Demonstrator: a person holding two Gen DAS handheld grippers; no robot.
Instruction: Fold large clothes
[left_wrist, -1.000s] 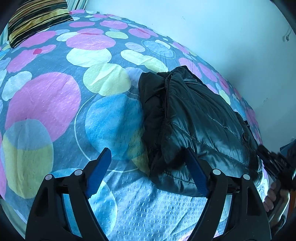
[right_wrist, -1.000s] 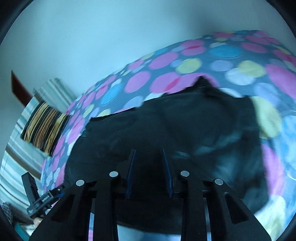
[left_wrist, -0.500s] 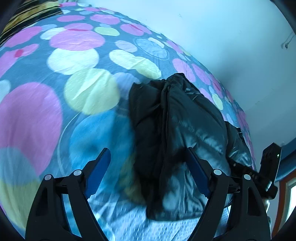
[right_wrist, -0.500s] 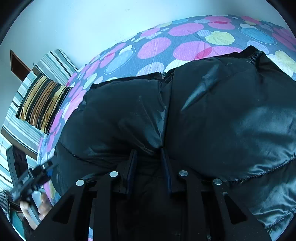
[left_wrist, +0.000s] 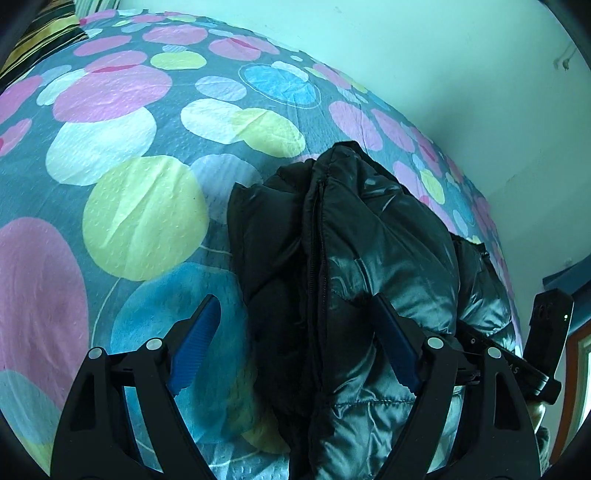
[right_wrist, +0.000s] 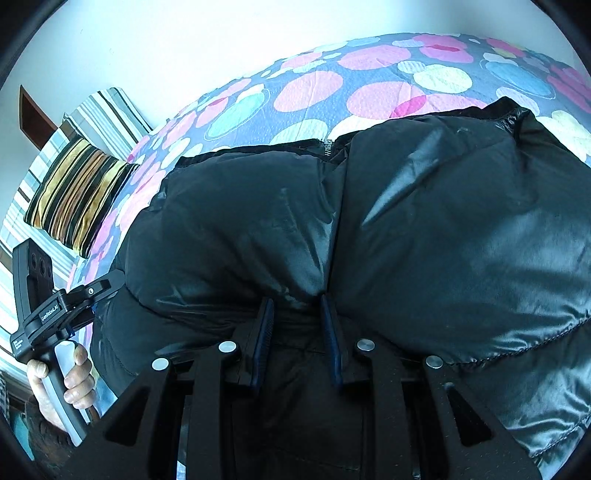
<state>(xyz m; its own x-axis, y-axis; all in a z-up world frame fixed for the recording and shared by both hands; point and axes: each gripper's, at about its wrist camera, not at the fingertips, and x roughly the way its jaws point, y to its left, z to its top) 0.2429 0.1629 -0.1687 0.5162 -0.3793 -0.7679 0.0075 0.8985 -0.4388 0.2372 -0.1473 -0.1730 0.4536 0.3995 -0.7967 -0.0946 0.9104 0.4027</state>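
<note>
Drawn closer than a second ago, the left gripper (left_wrist: 291, 343) hovers wide open over the folded black puffer jacket (left_wrist: 369, 258) on the polka-dot bedspread (left_wrist: 140, 214), while the right gripper (right_wrist: 297, 328) stays narrowly pinched on its fabric.

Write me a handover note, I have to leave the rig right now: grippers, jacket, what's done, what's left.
Left gripper: open, jaws wide astride the jacket's near edge, gripping nothing.
Right gripper: jaws narrow, pressed against the jacket; whether fabric is pinched between them can't be told.
Jacket: black, puffy, lying on the dotted bedspread, already folded lengthwise into a narrow bundle, zipper along the top.
Left: probably fold the bundle across once more, then let go and tidy it.
</note>
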